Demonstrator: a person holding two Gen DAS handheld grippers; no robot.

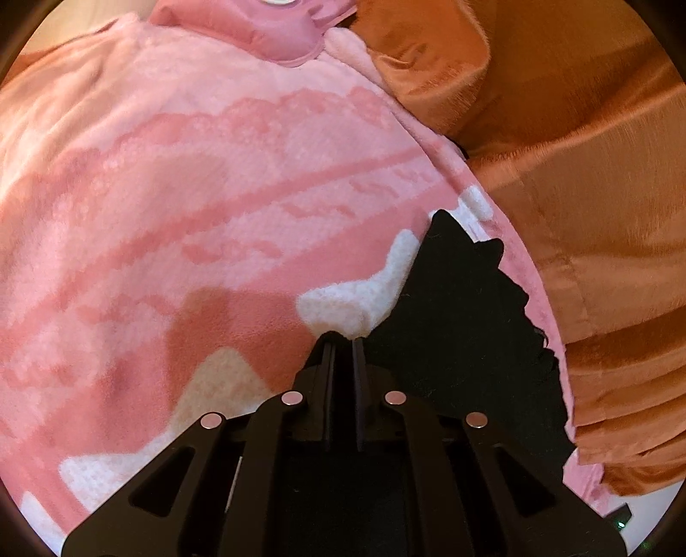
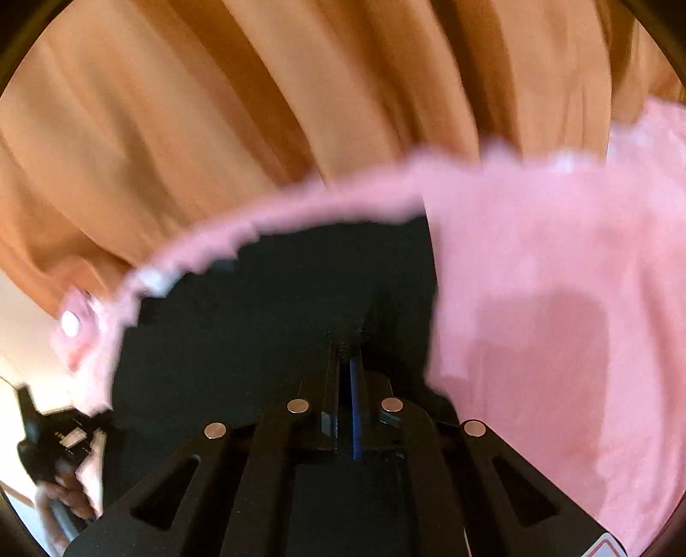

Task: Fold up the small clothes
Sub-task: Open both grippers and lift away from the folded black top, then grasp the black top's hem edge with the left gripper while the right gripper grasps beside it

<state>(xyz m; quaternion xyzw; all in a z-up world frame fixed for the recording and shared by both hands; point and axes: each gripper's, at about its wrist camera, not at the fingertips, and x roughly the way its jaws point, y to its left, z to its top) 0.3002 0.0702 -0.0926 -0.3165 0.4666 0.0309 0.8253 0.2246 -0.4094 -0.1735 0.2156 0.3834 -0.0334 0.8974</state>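
Note:
A black garment (image 1: pixel 463 325) lies on a pink patterned fleece blanket (image 1: pixel 206 205). My left gripper (image 1: pixel 345 339) is shut at the garment's left edge, where the black cloth meets a white patch of fleece, and the fabric bunches at the tips. In the right wrist view the same black garment (image 2: pixel 274 325) spreads in front of me. My right gripper (image 2: pixel 348 349) is shut on it, and the cloth puckers around the fingertips. The blanket (image 2: pixel 557 300) rises in a fold to the right and curves around the garment's far edge.
Orange pleated fabric (image 1: pixel 579 180) hangs along the blanket's right side and fills the back of the right wrist view (image 2: pixel 214 107). A pink cushion (image 1: pixel 274 34) lies at the blanket's far end. A hand (image 2: pixel 70 497) and the other gripper's dark body (image 2: pixel 51 441) show at lower left.

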